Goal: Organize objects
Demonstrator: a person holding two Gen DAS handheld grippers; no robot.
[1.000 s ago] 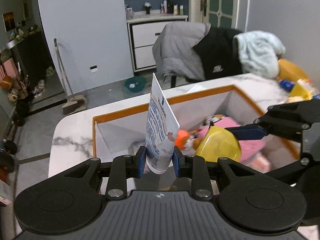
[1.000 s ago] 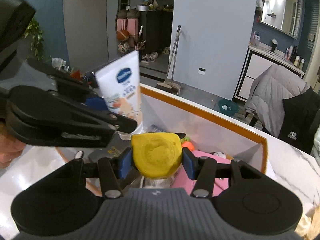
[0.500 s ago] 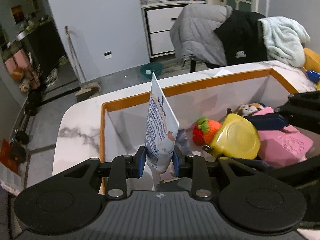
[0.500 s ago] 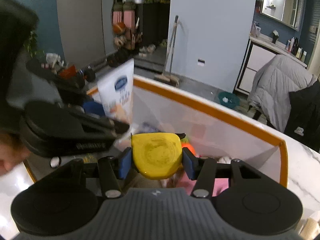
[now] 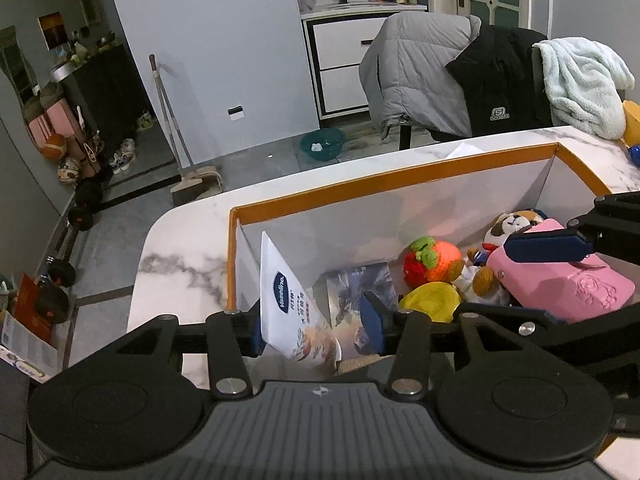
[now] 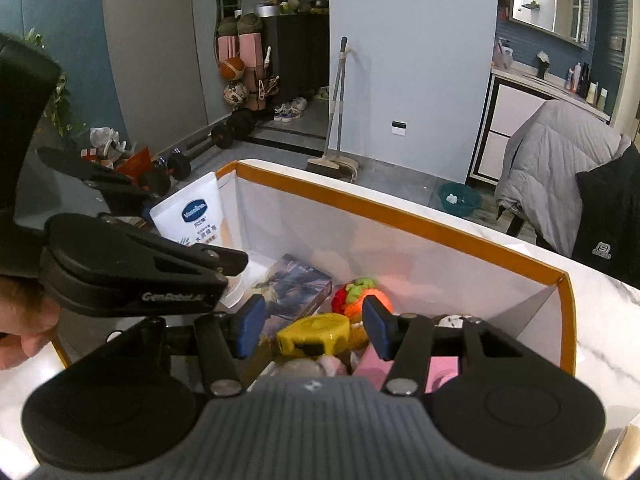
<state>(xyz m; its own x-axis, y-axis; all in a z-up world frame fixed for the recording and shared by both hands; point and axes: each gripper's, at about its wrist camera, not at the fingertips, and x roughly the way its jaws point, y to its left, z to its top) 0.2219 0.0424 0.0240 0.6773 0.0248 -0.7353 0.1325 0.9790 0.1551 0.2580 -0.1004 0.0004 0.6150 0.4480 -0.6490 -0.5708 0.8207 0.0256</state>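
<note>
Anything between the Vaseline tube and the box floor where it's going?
Nothing visible blocks it. The Vaseline tube leans between the open left gripper fingers at the near-left corner of the orange-rimmed box. The dark booklet lies just beside it; the yellow tape measure sits further right.

White Vaseline tube (image 5: 294, 312): tilted, crimped end up, leaning at the left end of the orange-rimmed white box (image 5: 392, 184). Yellow lidded container (image 6: 316, 334): lying in the box beside a printed carton (image 6: 294, 284). Also inside: red-orange knitted strawberry (image 5: 430, 266), plush dog (image 5: 508, 226), pink case (image 5: 568, 280) at the right end.
</note>
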